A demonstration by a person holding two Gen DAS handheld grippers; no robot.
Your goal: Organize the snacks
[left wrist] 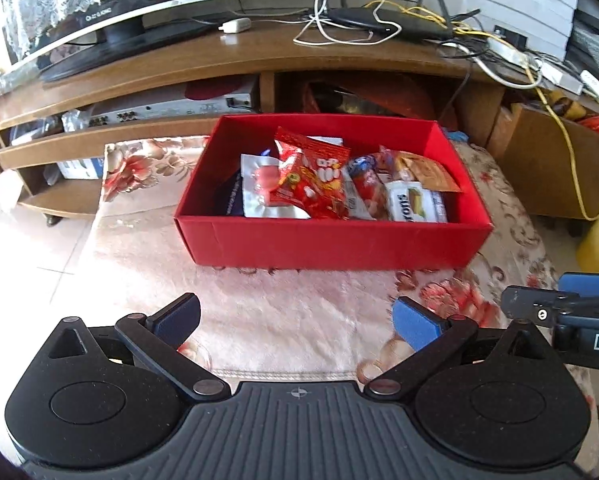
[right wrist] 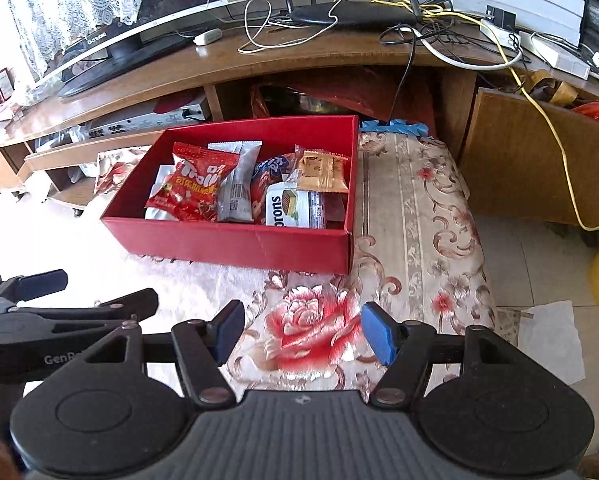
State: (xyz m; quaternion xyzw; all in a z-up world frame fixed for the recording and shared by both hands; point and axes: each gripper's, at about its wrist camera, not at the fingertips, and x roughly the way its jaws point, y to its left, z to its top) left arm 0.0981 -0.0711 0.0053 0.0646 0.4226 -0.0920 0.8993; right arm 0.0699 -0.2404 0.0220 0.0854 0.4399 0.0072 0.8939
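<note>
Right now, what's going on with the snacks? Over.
Left gripper open, empty. Right gripper open, empty. Snack packets all inside red box on flowered cloth. Nothing blocking.

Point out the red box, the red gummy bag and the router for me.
red box (right wrist: 235,246): right wrist view, front wall.
red gummy bag (right wrist: 195,188): right wrist view, printed face.
router (left wrist: 391,22): left wrist view, black body.

The left gripper tilts steeply downward, its blue pads spread as wide as they go, with nothing between them. The right gripper sits just beside it on its right, pitched down alike, its jaws parted about halfway and empty. Both are side by side, nearly level with each other.
</note>
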